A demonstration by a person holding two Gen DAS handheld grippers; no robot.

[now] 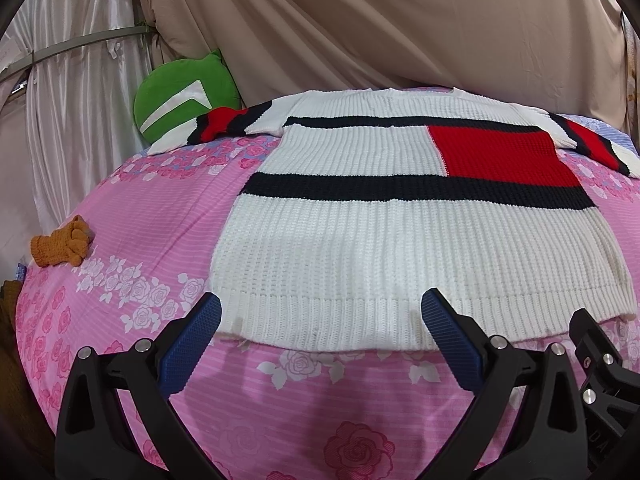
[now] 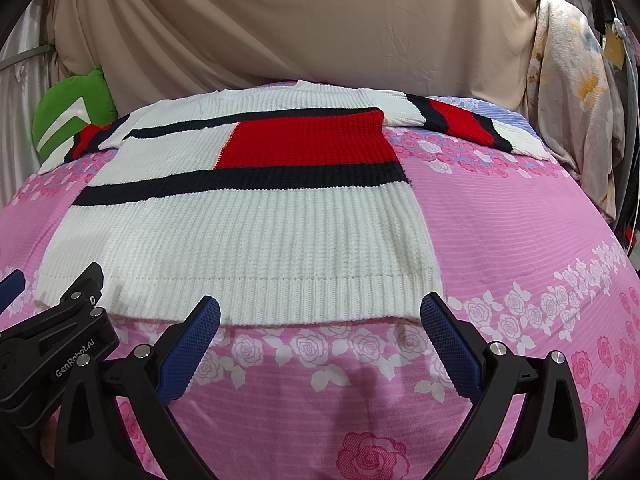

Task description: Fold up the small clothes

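While the white knit sweater (image 1: 400,240) lies spread flat on the pink rose-print bedsheet (image 1: 160,216), hem toward the cameras and neckline at the far side, both grippers hang just short of its ribbed hem. Its front carries two navy stripes and a red block (image 1: 500,152), and both striped sleeves stretch out sideways. The left gripper (image 1: 320,328) has its blue-padded jaws spread wide with nothing between them, in front of the hem's left part. The right gripper (image 2: 320,328) is likewise released and empty, before the hem's right corner. A green cushion (image 1: 180,96) stands at the far left against beige drapes (image 1: 400,20), touching the left sleeve. An orange knitted glove (image 1: 60,246) rests on the sheet, well apart from the sweater.
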